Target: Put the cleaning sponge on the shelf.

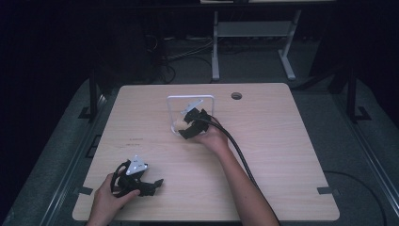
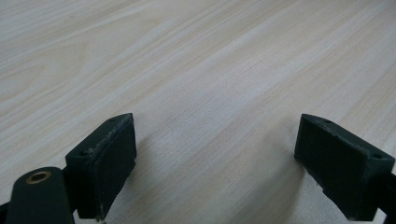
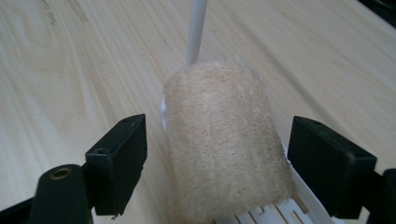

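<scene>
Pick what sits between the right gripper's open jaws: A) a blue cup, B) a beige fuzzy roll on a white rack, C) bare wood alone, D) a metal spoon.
B: the right gripper view shows the beige fuzzy roll on the white rack, between the right gripper's jaws, gaps either side.

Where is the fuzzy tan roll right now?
The fuzzy tan roll sits between the open jaws of the right gripper, on a white rack near the middle of the table in the high view.
</scene>
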Action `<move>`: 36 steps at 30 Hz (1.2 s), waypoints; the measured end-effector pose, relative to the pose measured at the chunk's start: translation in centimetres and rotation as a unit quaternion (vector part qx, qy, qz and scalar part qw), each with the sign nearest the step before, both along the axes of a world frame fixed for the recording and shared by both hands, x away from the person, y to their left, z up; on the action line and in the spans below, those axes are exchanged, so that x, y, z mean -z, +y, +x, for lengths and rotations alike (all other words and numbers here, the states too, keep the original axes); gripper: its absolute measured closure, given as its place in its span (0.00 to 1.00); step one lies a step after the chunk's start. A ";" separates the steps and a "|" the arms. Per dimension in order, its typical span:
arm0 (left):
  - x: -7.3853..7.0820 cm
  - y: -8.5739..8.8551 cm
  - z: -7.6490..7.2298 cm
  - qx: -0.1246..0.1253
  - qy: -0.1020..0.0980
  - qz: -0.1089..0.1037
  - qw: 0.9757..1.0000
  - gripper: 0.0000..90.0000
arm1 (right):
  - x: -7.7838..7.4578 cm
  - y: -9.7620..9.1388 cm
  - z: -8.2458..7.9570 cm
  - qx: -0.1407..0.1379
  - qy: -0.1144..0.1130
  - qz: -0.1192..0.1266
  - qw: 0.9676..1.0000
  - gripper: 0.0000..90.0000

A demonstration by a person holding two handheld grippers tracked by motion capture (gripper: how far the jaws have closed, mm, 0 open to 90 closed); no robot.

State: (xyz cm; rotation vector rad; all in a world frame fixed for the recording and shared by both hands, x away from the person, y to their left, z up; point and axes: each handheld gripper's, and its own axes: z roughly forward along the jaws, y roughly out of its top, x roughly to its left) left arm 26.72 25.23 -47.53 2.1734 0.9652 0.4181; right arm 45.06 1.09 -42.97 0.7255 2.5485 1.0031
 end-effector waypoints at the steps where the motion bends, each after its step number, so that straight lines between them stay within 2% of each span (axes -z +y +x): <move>1: 0.0 0.0 0.0 0.000 0.000 0.000 1.000 0.13 | -0.2 -0.1 -0.2 0.000 0.001 0.002 1.000 0.22; 6: 0.0 0.0 0.0 0.000 0.000 -0.001 1.000 0.13 | -1.4 -0.9 -1.4 -0.006 -0.003 0.017 1.000 0.25; 9: 0.0 0.0 0.0 0.000 0.000 0.000 1.000 0.13 | -1.9 -1.4 -2.0 -0.008 -0.003 0.030 1.000 0.32; 14: 0.0 0.0 0.0 0.000 0.000 0.000 1.000 0.13 | -2.3 -2.3 -3.1 -0.030 0.013 0.051 0.998 0.53; 16: 0.0 0.0 0.0 0.000 0.000 0.000 1.000 0.13 | -2.2 -2.5 -3.3 -0.037 0.019 0.050 0.998 0.62; 17: 0.0 0.0 0.0 0.000 0.000 0.000 1.000 0.13 | -1.9 -2.6 -3.5 -0.044 0.029 0.054 0.997 0.72; 19: 0.0 0.0 0.0 0.000 -0.001 0.001 1.000 0.13 | -1.8 -2.6 -3.6 -0.046 0.036 0.055 0.997 0.75; 24: 0.0 0.0 0.0 0.000 -0.001 0.001 1.000 0.13 | -0.9 -2.5 -3.6 -0.060 0.058 0.049 0.995 0.99; 30: 0.0 0.0 0.0 0.000 -0.001 0.001 1.000 0.13 | 0.3 -2.3 -3.0 -0.049 0.067 0.032 0.996 1.00; 36: 0.0 0.0 0.0 0.000 -0.001 -0.001 1.000 0.13 | 0.8 -2.8 -2.4 -0.023 0.060 0.015 0.998 1.00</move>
